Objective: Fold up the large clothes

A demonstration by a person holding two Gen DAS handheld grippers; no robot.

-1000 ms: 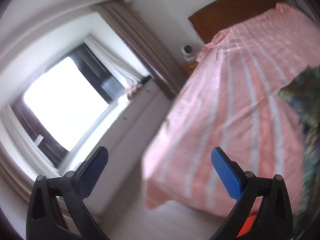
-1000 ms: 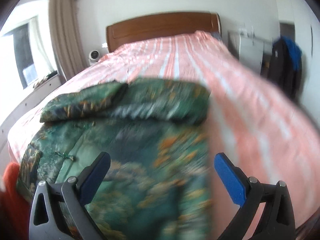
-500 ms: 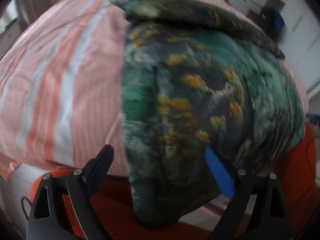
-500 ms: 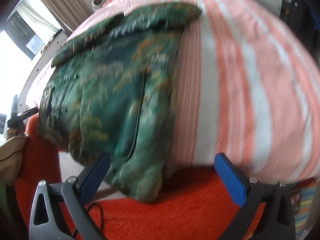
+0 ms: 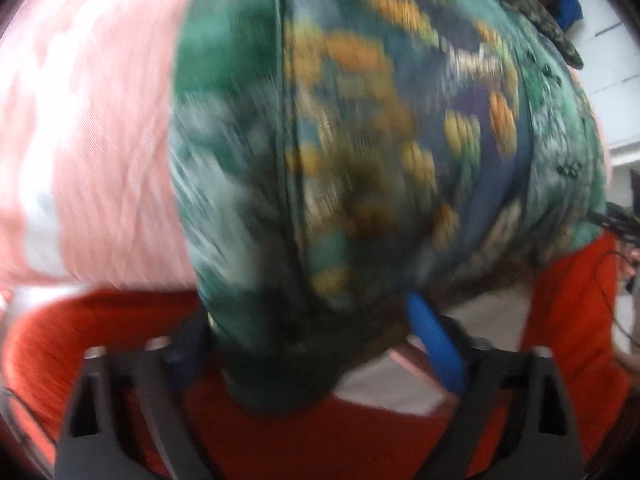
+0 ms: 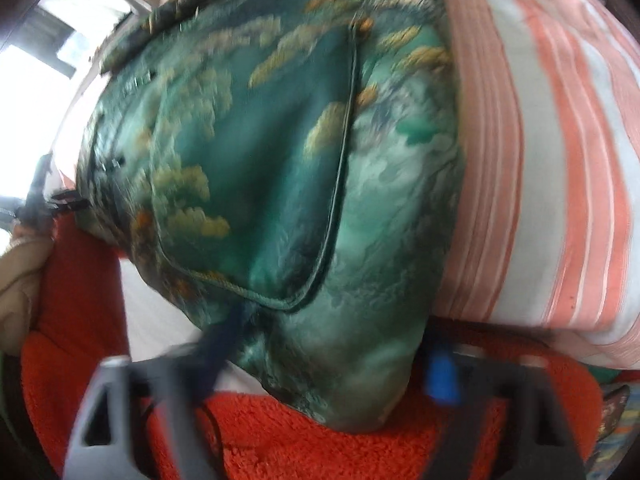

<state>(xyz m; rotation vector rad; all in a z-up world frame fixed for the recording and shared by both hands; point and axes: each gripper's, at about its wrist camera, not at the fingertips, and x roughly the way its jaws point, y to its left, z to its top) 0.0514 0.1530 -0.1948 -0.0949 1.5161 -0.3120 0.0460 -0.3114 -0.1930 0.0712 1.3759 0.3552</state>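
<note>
A large green garment with orange and white printed patterns (image 5: 360, 140) lies on the bed and hangs over its front edge. It also shows in the right wrist view (image 6: 280, 160). My left gripper (image 5: 316, 340) is open, its jaws on either side of the hanging hem at one lower corner. My right gripper (image 6: 328, 356) is open too, its jaws straddling the hem at the other lower corner. The cloth partly hides the fingers. Both views are motion-blurred.
The bed has a pink and white striped sheet (image 5: 80, 120), also in the right wrist view (image 6: 560, 160). An orange fluffy rug (image 6: 300, 440) covers the floor below the bed edge. A window (image 6: 24, 80) is at far left.
Both grippers swung down from facing the room to the bed's front edge and closed in on the garment's hanging hem, which now sits between the jaws of each.
</note>
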